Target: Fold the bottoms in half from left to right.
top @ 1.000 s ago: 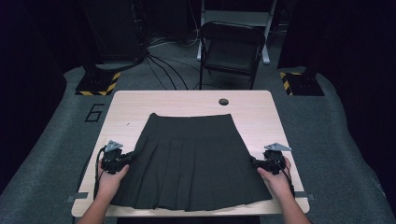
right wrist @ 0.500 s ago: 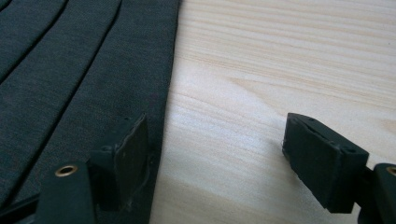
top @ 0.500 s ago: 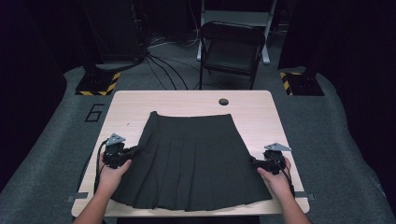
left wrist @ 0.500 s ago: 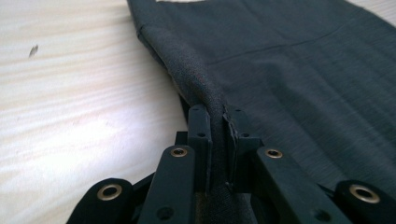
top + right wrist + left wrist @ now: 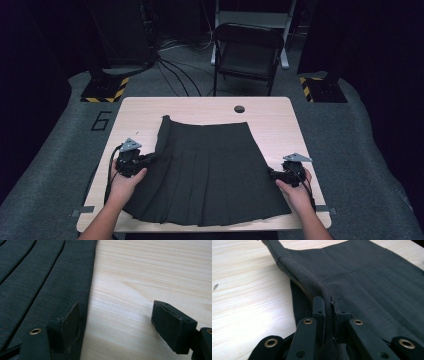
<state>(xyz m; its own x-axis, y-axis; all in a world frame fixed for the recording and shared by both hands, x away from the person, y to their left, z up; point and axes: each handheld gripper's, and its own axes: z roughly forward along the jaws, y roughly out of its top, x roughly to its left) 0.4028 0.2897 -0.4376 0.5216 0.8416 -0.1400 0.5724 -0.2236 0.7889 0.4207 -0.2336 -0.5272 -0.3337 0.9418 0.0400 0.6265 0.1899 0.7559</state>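
A black pleated skirt (image 5: 210, 170) lies spread on the light wooden table (image 5: 280, 120), waistband toward the far side. My left gripper (image 5: 147, 161) is at the skirt's left edge, shut on it; in the left gripper view the skirt edge (image 5: 312, 282) rises in a ridge pinched between the jaws of my left gripper (image 5: 329, 315). My right gripper (image 5: 274, 175) rests at the skirt's right edge. In the right gripper view my right gripper (image 5: 115, 322) stands open, one jaw over the skirt (image 5: 40, 282), the other over bare table (image 5: 150, 277).
A round cable hole (image 5: 239, 108) sits near the table's far edge. A dark folding chair (image 5: 247, 55) stands behind the table, with cables (image 5: 170, 65) on the grey floor. Bare wood runs left, right and beyond the skirt.
My left gripper has moved away from me and slightly right along the skirt's left edge, lifting that edge. The right gripper has stayed where it was.
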